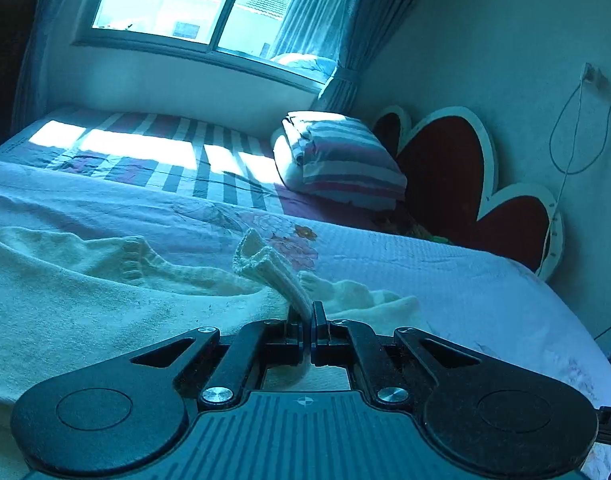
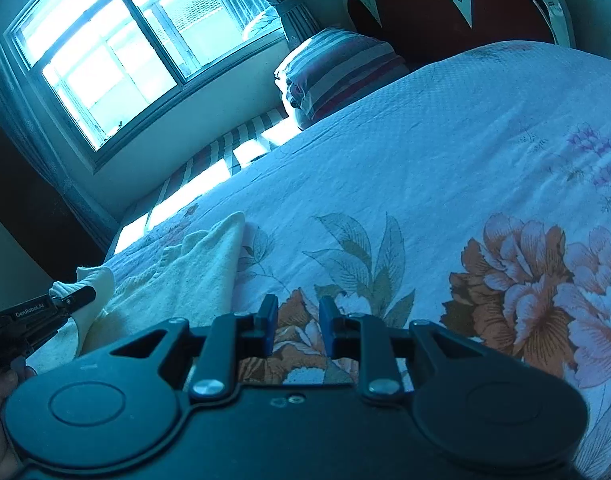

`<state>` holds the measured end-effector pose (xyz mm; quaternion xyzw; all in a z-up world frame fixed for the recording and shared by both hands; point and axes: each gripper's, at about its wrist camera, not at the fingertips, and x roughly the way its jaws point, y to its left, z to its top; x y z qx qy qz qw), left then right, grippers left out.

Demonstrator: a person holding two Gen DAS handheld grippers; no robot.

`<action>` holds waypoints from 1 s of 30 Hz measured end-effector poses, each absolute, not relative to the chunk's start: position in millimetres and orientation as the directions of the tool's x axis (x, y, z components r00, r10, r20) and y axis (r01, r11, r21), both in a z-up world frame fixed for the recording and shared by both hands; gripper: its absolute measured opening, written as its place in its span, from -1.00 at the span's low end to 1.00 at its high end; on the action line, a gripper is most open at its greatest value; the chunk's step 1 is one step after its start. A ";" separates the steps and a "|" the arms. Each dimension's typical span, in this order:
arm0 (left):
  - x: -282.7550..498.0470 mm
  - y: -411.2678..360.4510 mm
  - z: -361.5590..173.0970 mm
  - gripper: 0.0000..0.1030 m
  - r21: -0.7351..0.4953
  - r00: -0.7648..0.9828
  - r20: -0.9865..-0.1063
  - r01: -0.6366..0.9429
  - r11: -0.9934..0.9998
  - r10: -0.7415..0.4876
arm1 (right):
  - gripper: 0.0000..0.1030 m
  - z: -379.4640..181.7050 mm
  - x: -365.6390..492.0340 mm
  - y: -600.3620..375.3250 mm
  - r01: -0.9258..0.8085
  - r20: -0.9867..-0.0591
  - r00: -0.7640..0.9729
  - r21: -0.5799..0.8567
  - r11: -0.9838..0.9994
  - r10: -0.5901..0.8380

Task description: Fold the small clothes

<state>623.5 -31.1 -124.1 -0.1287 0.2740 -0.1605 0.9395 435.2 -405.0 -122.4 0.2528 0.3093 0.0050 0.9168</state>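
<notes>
A small cream knit garment (image 1: 85,292) lies spread on the floral bedspread (image 1: 445,276). My left gripper (image 1: 308,312) is shut on a ribbed edge of the garment (image 1: 273,268) and holds it lifted a little off the bed. In the right wrist view the garment (image 2: 185,280) lies at the lower left, and the left gripper (image 2: 71,300) shows at the left edge, pinching the cloth. My right gripper (image 2: 293,312) is open and empty just above the bedspread (image 2: 425,184), to the right of the garment.
A folded striped blanket (image 1: 341,156) sits at the head of the bed beside a red heart-shaped headboard (image 1: 445,176). A striped sheet (image 1: 153,152) lies under the window (image 1: 201,4). A wall (image 1: 525,60) with a hanging cable stands on the right.
</notes>
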 end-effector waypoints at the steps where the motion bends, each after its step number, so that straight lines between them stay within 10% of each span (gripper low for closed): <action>1: 622.1 -36.4 -123.4 -0.95 -0.318 0.792 -0.478 0.247 0.915 -0.380 | -0.53 -123.5 434.6 -406.0 0.150 -0.565 0.808 0.468 0.871 0.165; 6: 630.3 -79.2 -135.7 -0.91 -0.270 0.705 -0.560 0.341 0.900 -0.435 | -0.52 -126.2 434.1 -408.2 0.159 -0.569 0.806 0.473 0.867 0.163; 8: 621.8 -93.9 -136.7 0.12 -0.241 0.682 -0.569 0.396 0.886 -0.459 | -0.50 -124.9 434.3 -408.5 0.155 -0.563 0.809 0.481 0.863 0.168; 10: 600.4 -91.3 -128.4 0.43 -0.220 0.725 -0.506 0.416 0.882 -0.468 | -0.47 -121.7 433.0 -409.2 0.140 -0.545 0.818 0.498 0.856 0.184; 14: 567.0 -48.4 -115.7 0.43 -0.207 0.789 -0.470 0.338 0.918 -0.396 | -0.15 -109.7 441.3 -396.9 0.061 -0.496 0.830 0.534 0.843 0.254; 22: 527.3 88.1 -128.2 0.43 0.016 0.842 -0.539 -0.025 1.000 0.030 | -0.20 -125.9 492.4 -330.9 -0.059 -0.482 0.754 0.626 0.778 0.446; 30: 543.5 136.9 -144.9 0.43 0.078 0.812 -0.566 -0.118 0.990 0.141 | -0.32 -161.7 524.7 -312.0 0.051 -0.469 0.721 0.770 0.636 0.509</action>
